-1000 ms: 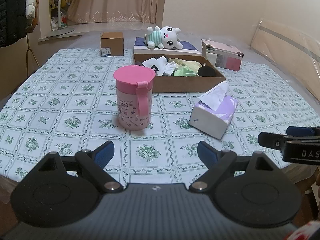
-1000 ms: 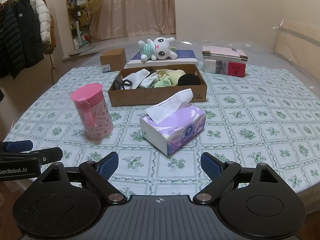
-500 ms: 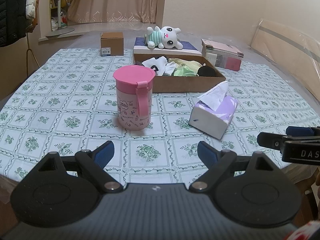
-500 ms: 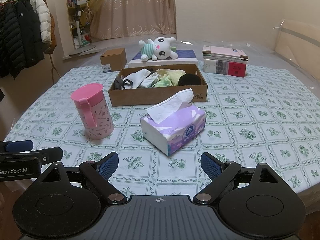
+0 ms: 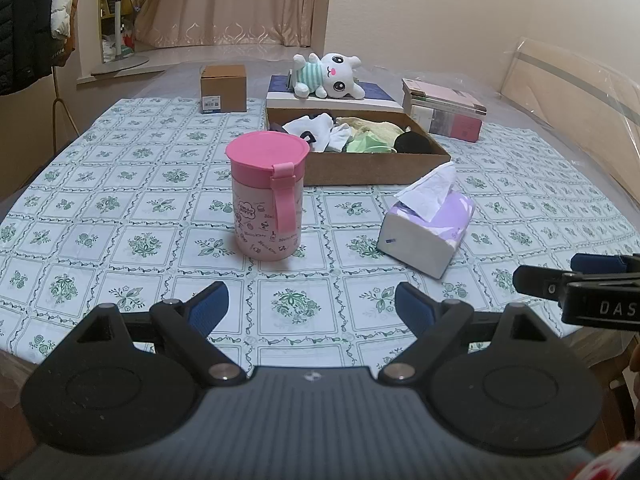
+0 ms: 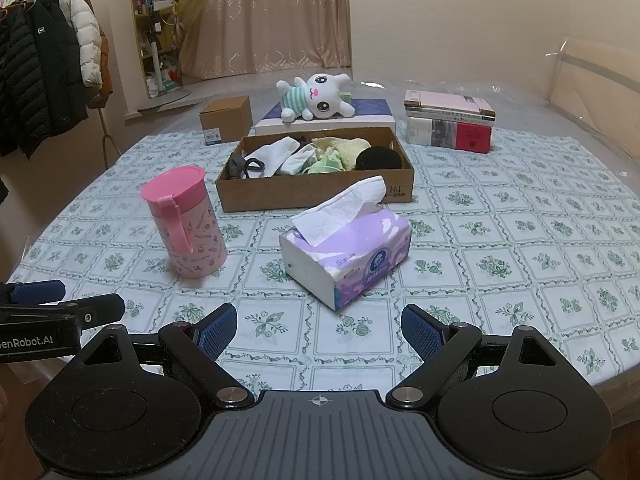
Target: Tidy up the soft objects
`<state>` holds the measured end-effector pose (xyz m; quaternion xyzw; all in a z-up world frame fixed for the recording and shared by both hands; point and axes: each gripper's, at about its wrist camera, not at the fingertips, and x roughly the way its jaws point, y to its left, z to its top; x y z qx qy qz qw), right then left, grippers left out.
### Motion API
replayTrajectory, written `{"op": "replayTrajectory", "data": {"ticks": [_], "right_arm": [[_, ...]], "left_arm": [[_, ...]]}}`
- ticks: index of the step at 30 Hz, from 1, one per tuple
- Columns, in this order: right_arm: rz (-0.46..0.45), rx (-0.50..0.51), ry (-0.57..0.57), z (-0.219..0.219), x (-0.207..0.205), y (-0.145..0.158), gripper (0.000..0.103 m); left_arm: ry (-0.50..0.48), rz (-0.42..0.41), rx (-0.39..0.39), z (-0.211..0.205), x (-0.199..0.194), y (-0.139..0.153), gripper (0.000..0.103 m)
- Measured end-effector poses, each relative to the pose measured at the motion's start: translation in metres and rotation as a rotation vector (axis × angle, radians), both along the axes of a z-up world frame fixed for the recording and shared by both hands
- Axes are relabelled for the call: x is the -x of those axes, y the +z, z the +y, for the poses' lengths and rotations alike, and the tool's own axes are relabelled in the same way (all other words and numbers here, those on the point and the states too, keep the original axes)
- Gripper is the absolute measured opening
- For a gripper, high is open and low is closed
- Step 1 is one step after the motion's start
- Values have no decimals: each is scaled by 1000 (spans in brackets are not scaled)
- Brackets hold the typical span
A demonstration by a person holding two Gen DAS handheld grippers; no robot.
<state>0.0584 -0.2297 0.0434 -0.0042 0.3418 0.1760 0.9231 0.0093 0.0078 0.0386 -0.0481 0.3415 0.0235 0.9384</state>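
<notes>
The setting was a home living space. Padded coats (image 6: 48, 80) hung on a rack at upper left, beside a cluttered bookshelf (image 6: 150, 16) and beige curtains (image 6: 276, 16) at top centre. The counter (image 6: 520, 216) carried a floral tablecloth, with a plush rabbit (image 6: 316, 98) and stacked books (image 6: 448, 122) at its far end.

Desk (image 6: 520, 216) draped in a white cloth with green floral squares.
On it stand a pink-lidded plastic cup (image 6: 186, 226), a purple soft-pack tissue box (image 6: 352, 258), an open brown cardboard tray (image 6: 316, 194), a small closed cardboard box (image 6: 226, 118) and stacked books (image 6: 450, 122).
</notes>
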Motion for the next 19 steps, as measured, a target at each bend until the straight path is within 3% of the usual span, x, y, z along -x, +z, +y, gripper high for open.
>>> {"op": "replayTrajectory", "data": {"ticks": [19], "right_arm": [[6,-1,0,-1,1,-4,89]], "left_arm": [[-4,-2,15,-1,1,-3,89]]}}
